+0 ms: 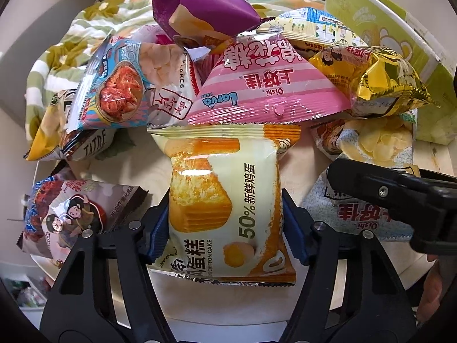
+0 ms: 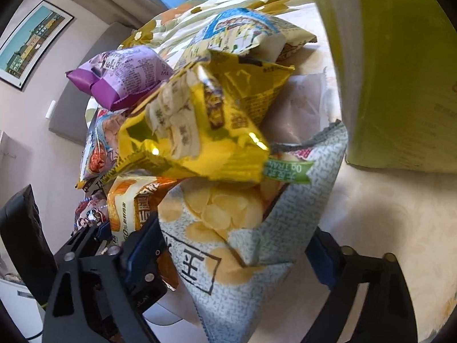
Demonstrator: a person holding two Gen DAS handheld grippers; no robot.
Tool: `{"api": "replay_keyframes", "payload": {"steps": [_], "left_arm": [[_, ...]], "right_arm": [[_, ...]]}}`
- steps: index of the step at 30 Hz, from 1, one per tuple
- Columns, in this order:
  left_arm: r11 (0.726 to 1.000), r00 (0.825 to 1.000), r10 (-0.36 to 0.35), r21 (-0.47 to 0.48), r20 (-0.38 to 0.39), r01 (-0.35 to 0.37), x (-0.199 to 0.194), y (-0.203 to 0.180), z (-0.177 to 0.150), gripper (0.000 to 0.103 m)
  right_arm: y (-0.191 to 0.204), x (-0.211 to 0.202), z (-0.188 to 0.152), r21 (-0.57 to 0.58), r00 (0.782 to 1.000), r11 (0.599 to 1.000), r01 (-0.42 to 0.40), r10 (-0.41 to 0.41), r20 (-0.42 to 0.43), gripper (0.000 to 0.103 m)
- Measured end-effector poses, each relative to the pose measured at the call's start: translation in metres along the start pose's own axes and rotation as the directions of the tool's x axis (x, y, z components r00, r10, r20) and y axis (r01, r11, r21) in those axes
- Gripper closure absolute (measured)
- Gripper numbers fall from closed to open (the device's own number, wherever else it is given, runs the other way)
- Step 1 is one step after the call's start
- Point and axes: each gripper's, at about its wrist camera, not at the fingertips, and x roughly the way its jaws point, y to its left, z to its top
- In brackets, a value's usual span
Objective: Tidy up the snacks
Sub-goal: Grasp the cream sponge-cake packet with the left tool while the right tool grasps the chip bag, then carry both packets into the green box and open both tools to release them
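Note:
A cream and orange chiffon cake packet (image 1: 225, 188) lies on the pale table (image 1: 137, 171) at the front of a heap of snack bags. My left gripper (image 1: 225, 214) is shut on it, a blue pad pressed against each long side. To its right lies a pale grey-blue potato chip bag (image 2: 228, 245), also seen as the chip bag (image 1: 374, 143) in the left wrist view. My right gripper (image 2: 234, 228) straddles this bag with its jaws open; the right-hand pad (image 2: 320, 257) stands just off the bag's edge.
Piled behind are a gold foil bag (image 2: 200, 131), a pink striped bag (image 1: 265, 85), a purple bag (image 1: 200, 8) and a shrimp flakes bag (image 1: 120, 85). A tall green box (image 1: 400, 43) stands at the right. A floral cloth (image 1: 71, 37) lies beyond.

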Motion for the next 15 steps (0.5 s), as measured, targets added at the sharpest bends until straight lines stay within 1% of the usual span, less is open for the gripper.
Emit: {"api": "replay_keyframes", "payload": {"steps": [1,2,3,6,9,15], "left_arm": [[1.000,1.000,-0.001,0.004,0.000,0.001,-0.002,0.000,-0.003,0.039],[1.000,1.000,-0.006,0.008,0.000,0.006,-0.003,0.000,-0.004,0.040],[1.000,1.000,-0.013,0.012,0.000,0.013,-0.004,0.001,-0.006,0.040],[0.999,0.999,-0.043,0.028,-0.002,0.043,-0.008,0.002,-0.010,0.041],[0.997,0.997,-0.071,0.041,0.003,0.071,-0.015,0.003,-0.016,0.041],[0.991,0.992,-0.127,0.054,0.019,0.125,-0.037,0.008,-0.023,0.041]], "right_arm": [[0.000,-0.001,-0.001,-0.006,1.000,1.000,0.006,-0.006,0.005,0.020],[0.001,-0.001,-0.002,-0.006,1.000,1.000,0.008,-0.008,0.007,0.024],[0.000,-0.002,-0.004,0.001,1.000,1.000,0.007,-0.007,0.005,0.031],[-0.003,-0.007,-0.013,0.022,1.000,1.000,0.004,-0.004,0.005,0.040],[-0.003,-0.015,-0.025,0.034,0.999,0.999,0.035,-0.035,0.020,0.043],[-0.003,-0.040,-0.046,0.067,0.994,0.994,0.091,-0.095,0.058,0.043]]}}
